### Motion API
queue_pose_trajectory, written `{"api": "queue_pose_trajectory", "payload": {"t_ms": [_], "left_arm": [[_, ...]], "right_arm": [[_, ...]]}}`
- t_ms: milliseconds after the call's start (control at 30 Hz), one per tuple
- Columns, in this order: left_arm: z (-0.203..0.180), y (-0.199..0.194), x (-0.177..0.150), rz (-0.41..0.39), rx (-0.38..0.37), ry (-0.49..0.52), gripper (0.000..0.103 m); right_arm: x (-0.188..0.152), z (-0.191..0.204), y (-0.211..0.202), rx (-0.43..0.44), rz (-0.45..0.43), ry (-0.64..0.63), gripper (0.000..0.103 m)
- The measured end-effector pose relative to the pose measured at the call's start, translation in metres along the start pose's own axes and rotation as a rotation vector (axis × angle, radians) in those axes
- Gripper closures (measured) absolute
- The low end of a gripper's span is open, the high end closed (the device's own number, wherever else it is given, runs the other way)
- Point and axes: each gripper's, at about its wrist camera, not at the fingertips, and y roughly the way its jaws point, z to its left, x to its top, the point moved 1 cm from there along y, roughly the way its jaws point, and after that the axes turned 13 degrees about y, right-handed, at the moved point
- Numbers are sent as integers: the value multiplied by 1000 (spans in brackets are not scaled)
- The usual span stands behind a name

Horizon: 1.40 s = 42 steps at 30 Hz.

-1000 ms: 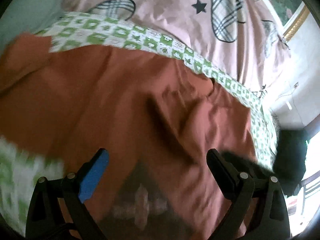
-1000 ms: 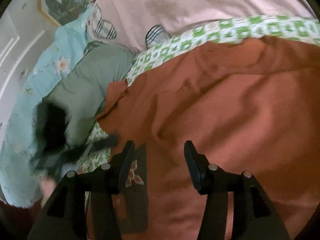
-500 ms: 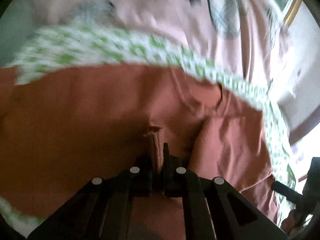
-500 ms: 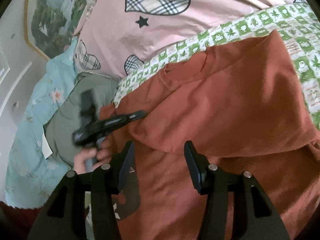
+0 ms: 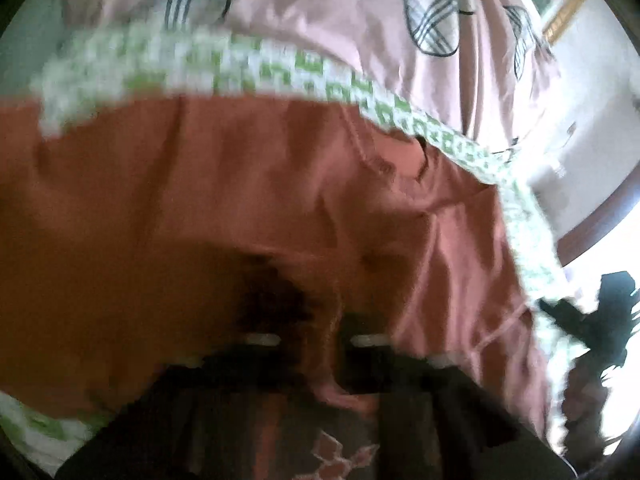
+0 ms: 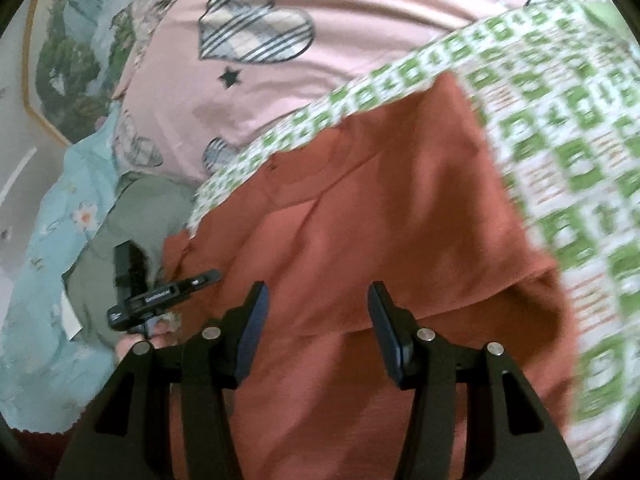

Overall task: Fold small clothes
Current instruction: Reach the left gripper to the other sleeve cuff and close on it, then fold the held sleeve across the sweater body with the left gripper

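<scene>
A rust-orange shirt (image 5: 200, 208) lies on a green-and-white checked cloth (image 5: 280, 68). My left gripper (image 5: 324, 340) is shut on a pinched fold of the shirt; the view is blurred. In the right wrist view the shirt (image 6: 380, 216) has one side folded over itself, neckline toward the far side. My right gripper (image 6: 316, 320) is open and empty just above the shirt's folded layer. The left gripper (image 6: 160, 296) shows there at the shirt's left edge, held by a hand.
A pink sheet (image 6: 360, 40) with plaid hearts lies beyond the checked cloth (image 6: 560, 140). A grey-green garment (image 6: 132, 216) and light blue floral bedding (image 6: 52, 240) lie to the left. A framed picture (image 6: 68, 40) hangs on the wall.
My left gripper closed on a fold of the shirt and has pulled it. My right gripper stayed open and moved back, so more checked cloth shows on the right.
</scene>
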Motion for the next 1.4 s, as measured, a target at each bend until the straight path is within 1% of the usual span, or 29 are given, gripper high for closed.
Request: {"api": "queue_pose_trajectory", "payload": {"t_ms": [33,67,100,200,267,367,433,467,500,533,600,633,733,767,800,833,867,900,933,967,1000,1033,1067,1100,1167,1233,1267,1333,1400], "left_arm": [[-2,-12,3,-62,41,10,98],[-1,-22,4,-117,53,0,97],[2,-25,2,-134,70,-16,98],[8,-16,-3,-101,120,-27,98],[15,-12,-10,-90,133,-76,98],[21,-18,-16,-124,128,-128,98],[17,-18,-16,-131,131,-119,98],[14,-17,-13,-128,136,-108,98],[10,-16,-11,-129,140,-91,98],[7,-17,-9,-132,140,-81,98],[0,-21,-3,-150,127,-54,98],[-2,-21,-1,-155,116,-46,98],[-5,-13,-1,-136,139,-28,98],[-3,-10,-3,-124,131,-35,97],[0,-7,-5,-111,124,-47,97],[1,-6,-7,-107,126,-52,97],[2,-5,-9,-104,126,-55,97],[2,-5,-10,-103,124,-57,97],[3,-4,-11,-100,122,-59,97],[3,-3,-12,-98,122,-59,97],[3,-2,-12,-96,124,-57,97],[3,-2,-12,-94,125,-57,97],[4,-4,-12,-93,126,-59,96],[5,-6,-14,-92,128,-61,95],[12,-17,-21,-86,153,-74,94],[24,-35,-31,-88,213,-84,94],[31,-44,-34,-92,234,-93,94],[48,-64,-39,-110,280,-118,94],[64,-81,-38,-117,342,-136,86]], "right_arm": [[7,-6,-4,-42,-29,1,50],[18,-14,-7,-95,-63,7,50],[27,-21,-7,-130,-81,15,50],[55,-39,9,-217,-62,31,49],[68,-46,28,-258,-27,19,47],[77,-54,53,-279,11,3,46],[78,-57,69,-251,47,5,46],[76,-54,71,-247,46,-20,47],[76,-52,71,-238,50,-40,78],[77,-53,69,-221,55,-33,92],[84,-61,53,-208,-8,16,92],[85,-63,51,-219,-24,28,92],[83,-70,60,-262,5,53,91],[80,-66,57,-298,-15,38,90],[77,-59,52,-323,-44,20,86],[73,-51,45,-346,-83,2,86],[67,-39,35,-333,-127,-24,85],[62,-31,31,-305,-140,-43,80],[56,-24,30,-275,-137,-65,70],[48,-16,36,-247,-87,-98,64],[43,-15,44,-242,-37,-109,56],[37,-17,55,-270,13,-113,56],[34,-23,62,-306,32,-117,56],[32,-28,65,-312,36,-112,57],[34,-34,58,-279,23,-75,57],[35,-30,46,-253,20,-35,56],[33,-23,40,-208,13,-34,56],[25,-12,32,-165,9,-41,55],[15,0,27,-117,24,-48,51]]}}
